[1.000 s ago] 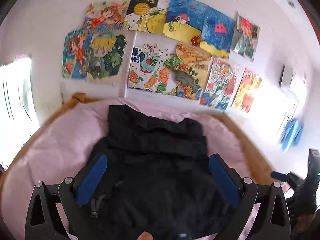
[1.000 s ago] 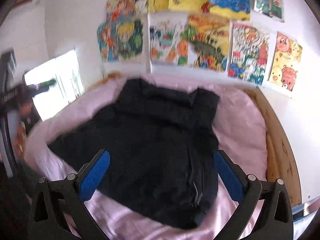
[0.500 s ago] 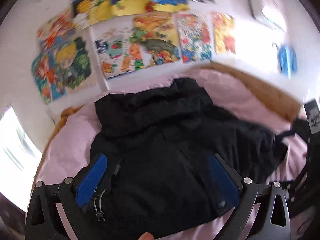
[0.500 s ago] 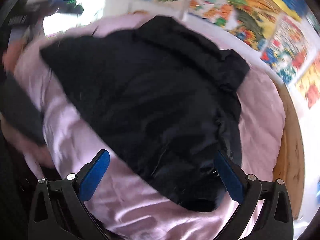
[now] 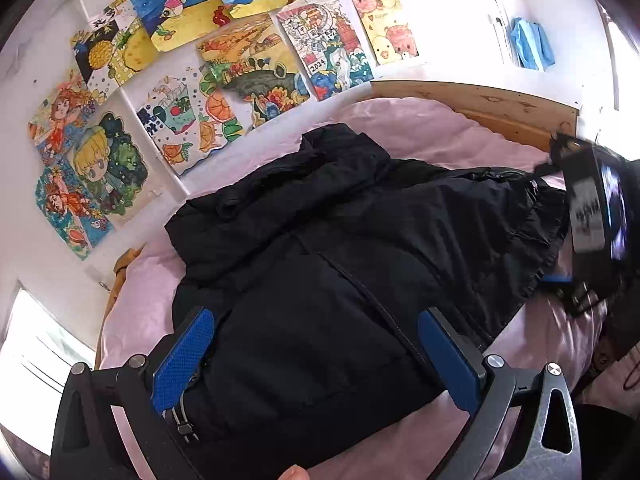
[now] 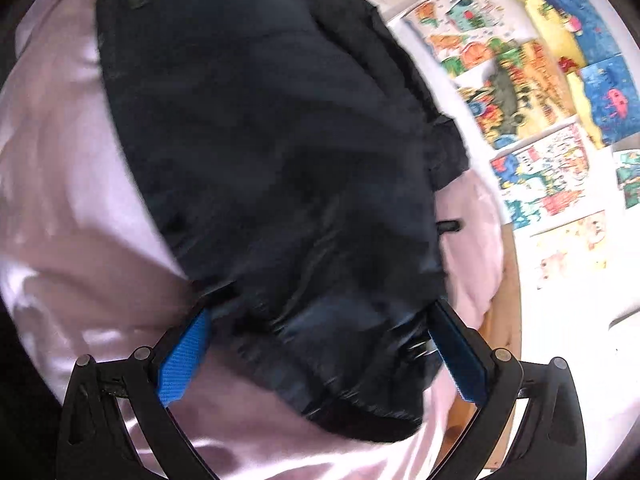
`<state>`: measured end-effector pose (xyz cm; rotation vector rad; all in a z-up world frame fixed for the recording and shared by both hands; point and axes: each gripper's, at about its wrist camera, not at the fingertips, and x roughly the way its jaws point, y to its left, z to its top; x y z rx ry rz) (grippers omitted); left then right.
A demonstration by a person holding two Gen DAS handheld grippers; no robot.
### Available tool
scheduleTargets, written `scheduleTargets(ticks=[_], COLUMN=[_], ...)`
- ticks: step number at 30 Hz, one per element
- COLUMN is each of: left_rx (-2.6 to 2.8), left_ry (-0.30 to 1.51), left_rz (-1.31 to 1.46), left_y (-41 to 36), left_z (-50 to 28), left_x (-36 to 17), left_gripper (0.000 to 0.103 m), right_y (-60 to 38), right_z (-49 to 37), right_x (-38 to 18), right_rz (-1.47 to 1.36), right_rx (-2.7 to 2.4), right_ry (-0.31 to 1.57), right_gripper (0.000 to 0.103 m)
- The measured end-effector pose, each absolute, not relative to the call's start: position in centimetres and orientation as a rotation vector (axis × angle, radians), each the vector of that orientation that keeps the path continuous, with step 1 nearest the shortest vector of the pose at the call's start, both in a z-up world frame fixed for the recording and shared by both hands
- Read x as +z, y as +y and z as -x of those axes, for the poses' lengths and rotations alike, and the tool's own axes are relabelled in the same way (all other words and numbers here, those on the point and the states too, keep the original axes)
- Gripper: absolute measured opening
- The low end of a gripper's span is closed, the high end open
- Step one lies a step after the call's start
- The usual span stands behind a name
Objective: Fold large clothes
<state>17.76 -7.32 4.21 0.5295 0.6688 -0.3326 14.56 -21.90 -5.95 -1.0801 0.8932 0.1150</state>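
Garment: the puffy black padded jacket (image 5: 320,264) lies spread on the pale pink satin bedsheet (image 5: 420,128), collar end toward the wall, front zip running down its middle.
Change, left view: a second ago you faced the wall square-on with the jacket dead ahead; now your view is swung and tilted, and more of the jacket's right-hand side shows.
Change, right view: you have dropped from a wide look over the bed to close in on a puckered, gathered edge of the jacket (image 6: 320,340); this view is motion-blurred.
Meaning: you have likely finished surveying and are closing for a first grasp; no fold is made yet.
Left gripper (image 5: 316,356): jaws spread wide, nothing between the blue pads, held over the jacket's lower front.
Right gripper (image 6: 320,356): jaws wide apart, straddling the gathered edge, not clamped on it.
Other view of right tool: dark blurred shape at the frame's right side (image 5: 592,216).
Writing: "2024" reads on one of the coloured children's drawings (image 5: 324,66) taped to the white wall; print on the right tool is unreadable.
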Motion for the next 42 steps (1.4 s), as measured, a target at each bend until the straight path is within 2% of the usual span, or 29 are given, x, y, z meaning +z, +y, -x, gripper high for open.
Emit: scheduleTargets(ticks=[3,5,7,8,10,13,15,20,25,28,33,37,38,40,41,42], left_rx=[-0.334,-0.369,-0.410,-0.435,-0.472,-0.503,-0.478,-0.396,-0.163,-0.063,0.026,0.036,0.026,-0.006,-0.017,-0.020], left_ry=[0.638,0.617,0.605,0.600,0.593,0.603,0.622,0.733,0.743,0.740,0.704,0.706,0.731,0.767,0.776,0.780], left_rz=[-0.562,-0.586,-0.615,-0.629,-0.654,-0.711,-0.787,-0.842,-0.867,-0.764,-0.657,-0.646,-0.604,-0.547,-0.530,-0.526], left_y=[-7.9,-8.4,-8.9,-9.1,-9.5,-10.3,-10.8,-10.2,-8.2,-6.1,-3.4,-2.4,-2.0,-1.6,-1.6,-1.7], left_z=[-17.1,-16.4,-15.6,-15.2,-14.6,-13.8,-14.0,-16.0,-18.5,-19.9,-20.2,-19.6,-19.5,-19.6,-19.2,-18.8], left_x=[4.2,4.1,4.0,3.8,3.5,2.5,1.1,-1.2,-1.7,0.3,3.2,3.7,3.7,3.8,3.7,3.5], left_gripper=[0.103,0.103,0.103,0.103,0.103,0.103,0.103,0.103,0.103,0.099,0.086,0.085,0.079,0.056,0.035,0.027], right_y=[-22.6,-23.2,-23.3,-23.4,-23.3,-23.2,-24.1,-26.5,-28.7,-29.3,-30.4,-30.5,-30.3,-30.0,-29.7,-29.5], right_z=[-15.3,-16.0,-16.2,-16.2,-15.8,-15.9,-16.6,-18.6,-20.2,-20.3,-20.5,-20.0,-19.6,-18.7,-18.2,-17.6], right_x=[-4.1,-2.9,-2.1,-2.1,-2.1,-1.3,-0.4,3.5,5.4,5.0,4.4,4.7,4.9,4.3,4.1,3.6], right_rz=[1.031,0.952,0.891,0.886,0.873,0.811,0.736,0.447,0.232,0.208,0.191,0.207,0.217,0.252,0.271,0.302], right_rx=[0.090,0.085,0.110,0.120,0.155,0.189,0.195,0.172,0.154,0.138,0.122,0.111,0.110,0.115,0.118,0.121], right_ry=[0.832,0.832,0.846,0.846,0.847,0.844,0.850,0.828,0.815,0.812,0.815,0.806,0.803,0.806,0.810,0.815], right_gripper=[0.100,0.090,0.073,0.068,0.044,0.027,0.022,0.018,0.016,0.016,0.016,0.016,0.016,0.015,0.014,0.012])
